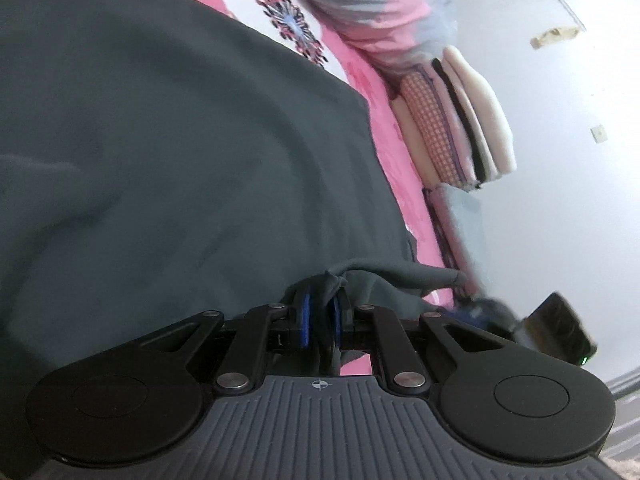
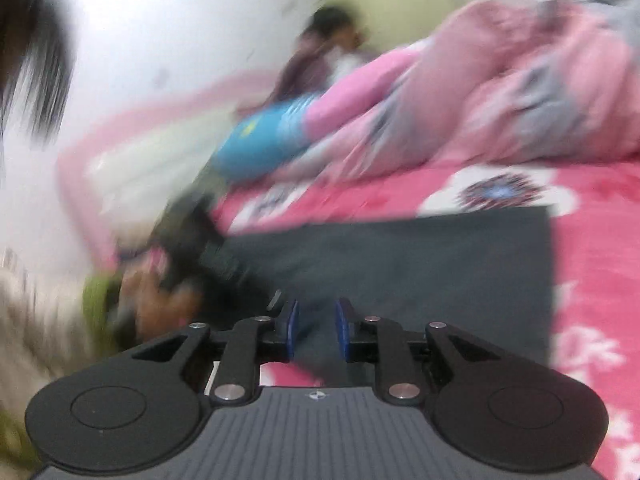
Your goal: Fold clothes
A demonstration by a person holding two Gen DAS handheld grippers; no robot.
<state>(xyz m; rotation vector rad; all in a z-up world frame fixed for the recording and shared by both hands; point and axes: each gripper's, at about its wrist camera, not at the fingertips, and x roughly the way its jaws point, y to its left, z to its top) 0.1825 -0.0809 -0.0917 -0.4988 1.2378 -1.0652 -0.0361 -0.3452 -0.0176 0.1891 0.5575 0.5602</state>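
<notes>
left gripper (image 1: 320, 316) jaws clamp the grey garment (image 1: 160, 140); right gripper (image 2: 316, 330) jaws apart over it.

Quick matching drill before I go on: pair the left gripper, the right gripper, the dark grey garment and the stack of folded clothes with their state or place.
Things:
1. black left gripper
2. black right gripper
3. dark grey fabric garment
4. stack of folded pink, white and checked clothes

States or places:
A. jaws apart, nothing pinched
B. spread on the pink floral bed sheet
C. beside the white wall
D. shut on a bunched grey edge

Pairs: 1-D, 2-A, 3-B, 4-C
</notes>
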